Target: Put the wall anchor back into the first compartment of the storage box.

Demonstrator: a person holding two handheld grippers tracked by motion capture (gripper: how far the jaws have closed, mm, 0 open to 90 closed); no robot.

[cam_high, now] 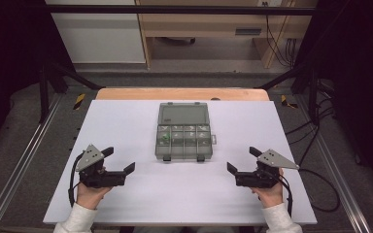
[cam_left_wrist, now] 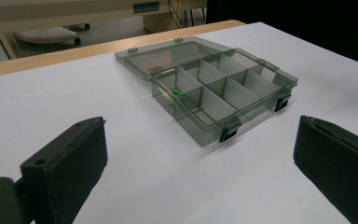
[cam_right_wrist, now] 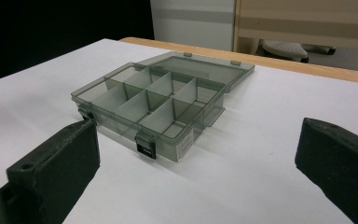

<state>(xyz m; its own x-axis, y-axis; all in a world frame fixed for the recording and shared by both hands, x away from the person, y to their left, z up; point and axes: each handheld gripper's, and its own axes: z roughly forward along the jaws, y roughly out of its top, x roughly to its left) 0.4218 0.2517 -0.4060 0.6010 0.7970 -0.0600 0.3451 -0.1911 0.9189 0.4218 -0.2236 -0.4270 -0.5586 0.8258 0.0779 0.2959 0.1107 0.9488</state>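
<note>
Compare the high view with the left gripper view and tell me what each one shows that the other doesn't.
High view alone: both hands, the left gripper and right gripper, each open and apart from the box, and the floor around the table.

Left gripper view alone: a close, low look at the dividers and the two black latches on the near wall.

Both: the open grey compartment box, lid laid flat behind it, a small green item in one compartment.

Room: white tabletop [cam_high: 126, 126] on a wooden table [cam_high: 182, 93]; grey carpeted floor [cam_high: 24, 131]; metal floor rails [cam_high: 14, 170]; light wooden furniture [cam_high: 209, 24] and white panel [cam_high: 97, 34] behind; black cables [cam_high: 315, 126] at right.
</note>
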